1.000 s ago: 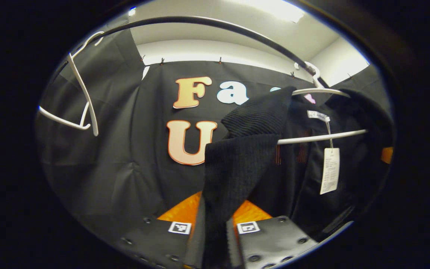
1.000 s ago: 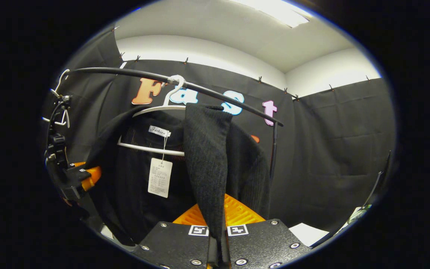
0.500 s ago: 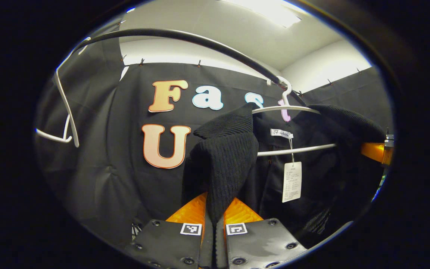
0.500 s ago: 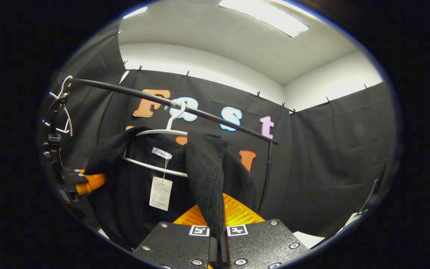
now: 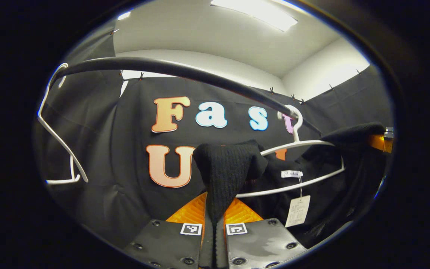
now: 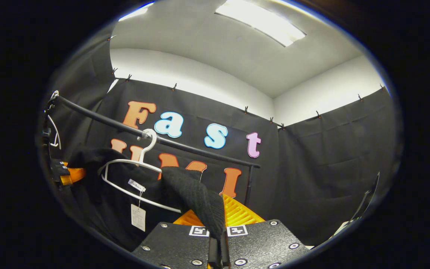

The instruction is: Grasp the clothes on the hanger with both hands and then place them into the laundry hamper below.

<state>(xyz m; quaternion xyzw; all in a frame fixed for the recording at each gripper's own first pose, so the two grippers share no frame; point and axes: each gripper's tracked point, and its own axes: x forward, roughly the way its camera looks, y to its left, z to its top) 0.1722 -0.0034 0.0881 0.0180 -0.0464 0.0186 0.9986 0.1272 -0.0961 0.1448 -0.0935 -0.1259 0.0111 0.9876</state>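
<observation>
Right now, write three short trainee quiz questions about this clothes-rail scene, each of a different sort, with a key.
1. True or false: the left gripper is shut on the black sweater.
2. The white hanger under the sweater hooks on: A) the black rail, B) the booth wall, C) a gripper?
3. Fill in: a paper ___ hangs from the sweater's neck label.

Key: 1 true. 2 A. 3 tag. The right gripper also pinches the sweater.

The sweater [image 6: 185, 186] has apparently come off its hanger [image 6: 125, 168].
</observation>
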